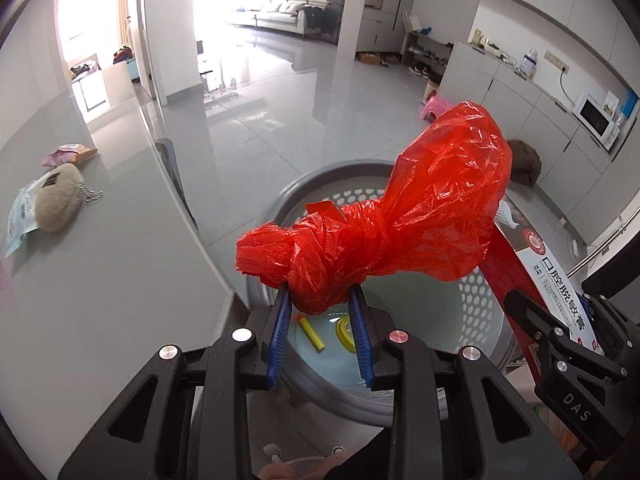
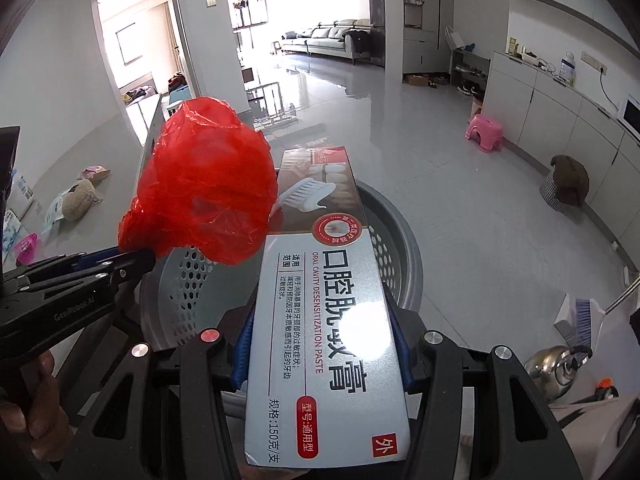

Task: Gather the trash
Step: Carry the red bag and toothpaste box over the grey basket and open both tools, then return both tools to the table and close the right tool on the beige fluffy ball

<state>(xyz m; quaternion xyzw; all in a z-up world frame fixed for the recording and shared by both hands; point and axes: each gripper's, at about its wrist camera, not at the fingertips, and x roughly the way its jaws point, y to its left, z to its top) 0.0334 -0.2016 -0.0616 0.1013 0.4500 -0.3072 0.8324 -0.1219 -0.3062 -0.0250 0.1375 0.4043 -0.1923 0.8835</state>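
My left gripper (image 1: 322,300) is shut on the knotted end of a crumpled red plastic bag (image 1: 420,208) and holds it over a grey perforated bin (image 1: 476,312). The bag also shows in the right wrist view (image 2: 204,188), with the left gripper (image 2: 140,258) at its left. My right gripper (image 2: 320,344) is shut on a toothpaste box (image 2: 320,320) that reaches out over the bin's rim (image 2: 404,248). The box also shows at the right in the left wrist view (image 1: 560,280). A yellow tube (image 1: 311,334) and a yellow piece (image 1: 345,330) lie at the bin's bottom.
A grey table (image 1: 100,240) at the left carries a beige plush pouch (image 1: 58,198), a wipes packet (image 1: 18,216) and a pink wrapper (image 1: 68,154). A pink stool (image 2: 484,132), a brown bag (image 2: 568,184), a kettle (image 2: 556,368) and a brush with dustpan (image 2: 580,320) stand on the floor.
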